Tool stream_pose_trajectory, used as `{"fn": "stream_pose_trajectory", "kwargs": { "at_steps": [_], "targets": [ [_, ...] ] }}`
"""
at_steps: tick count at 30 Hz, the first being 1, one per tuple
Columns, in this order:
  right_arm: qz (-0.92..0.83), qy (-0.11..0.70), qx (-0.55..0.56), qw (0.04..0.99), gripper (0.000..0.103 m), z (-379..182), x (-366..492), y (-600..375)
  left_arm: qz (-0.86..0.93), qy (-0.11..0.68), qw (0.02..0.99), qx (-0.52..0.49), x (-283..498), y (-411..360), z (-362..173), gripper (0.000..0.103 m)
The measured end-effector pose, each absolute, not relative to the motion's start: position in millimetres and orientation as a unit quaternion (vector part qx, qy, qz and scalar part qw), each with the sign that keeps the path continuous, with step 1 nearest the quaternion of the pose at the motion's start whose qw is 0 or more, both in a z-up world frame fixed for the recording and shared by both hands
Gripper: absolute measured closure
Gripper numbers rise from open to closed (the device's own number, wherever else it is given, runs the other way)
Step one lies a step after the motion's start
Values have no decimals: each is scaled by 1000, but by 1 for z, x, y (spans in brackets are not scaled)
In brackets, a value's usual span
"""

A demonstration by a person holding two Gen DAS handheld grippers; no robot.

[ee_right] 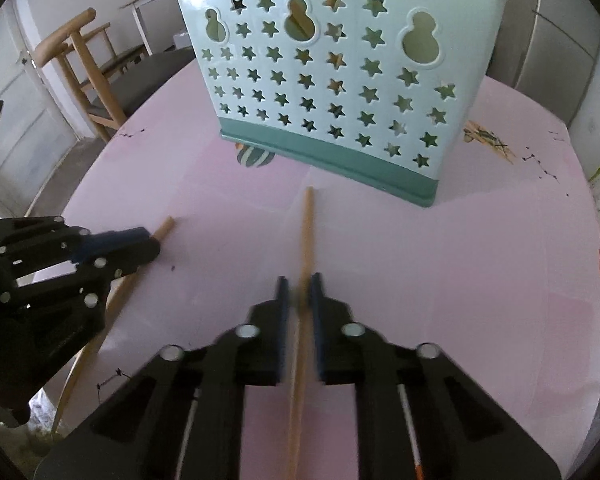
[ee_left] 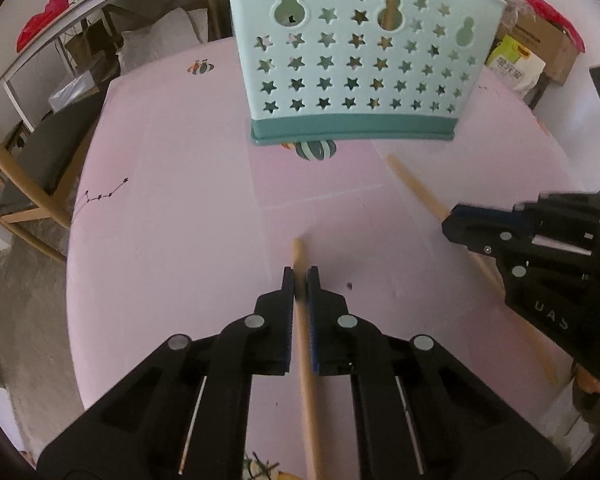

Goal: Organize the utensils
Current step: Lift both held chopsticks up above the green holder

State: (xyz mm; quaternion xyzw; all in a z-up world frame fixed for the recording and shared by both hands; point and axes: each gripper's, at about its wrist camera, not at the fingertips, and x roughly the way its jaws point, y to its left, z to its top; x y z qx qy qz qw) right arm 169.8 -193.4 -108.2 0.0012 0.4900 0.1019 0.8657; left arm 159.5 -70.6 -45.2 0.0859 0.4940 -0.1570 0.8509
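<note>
A pale teal utensil holder (ee_left: pixel 352 60) (ee_right: pixel 332 80) pierced with star holes stands upright on the pink table. My left gripper (ee_left: pixel 300 274) is shut on a wooden chopstick (ee_left: pixel 298 250) whose tip pokes out just past the fingers. To its right, my right gripper (ee_left: pixel 450 220) is shut on a second chopstick (ee_left: pixel 414 186). In the right wrist view that chopstick (ee_right: pixel 307 228) runs from my right gripper (ee_right: pixel 300 286) toward the holder's base. My left gripper (ee_right: pixel 154 242) shows at the left with its chopstick (ee_right: pixel 165 227). Both sticks slant low over the table, short of the holder.
The round table wears a pink cloth (ee_left: pixel 172 200) with small printed motifs. Wooden chairs (ee_right: pixel 84 52) (ee_left: pixel 28 168) stand at the left. A cardboard box (ee_left: pixel 548 44) and a yellow-green bag (ee_left: pixel 516 62) sit behind the holder at the right. A white door (ee_right: pixel 16 120) is at the far left.
</note>
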Motion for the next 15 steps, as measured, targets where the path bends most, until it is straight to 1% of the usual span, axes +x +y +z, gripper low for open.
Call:
{"fn": "stream_pose_trajectory", "kwargs": {
  "at_steps": [3, 5, 12, 15],
  "targets": [
    [109, 488, 18, 866, 97, -104, 172, -197, -170, 492, 851, 68, 167, -67, -40, 98],
    [118, 476, 39, 871, 97, -94, 168, -203, -172, 474, 862, 57, 168, -59, -24, 98],
    [125, 435, 102, 886, 97, -61, 154, -232, -200, 379, 903, -19, 155, -22, 62, 98],
    [122, 425, 109, 890, 97, -53, 149, -238, -225, 335, 914, -50, 147, -14, 99, 98]
  ]
}}
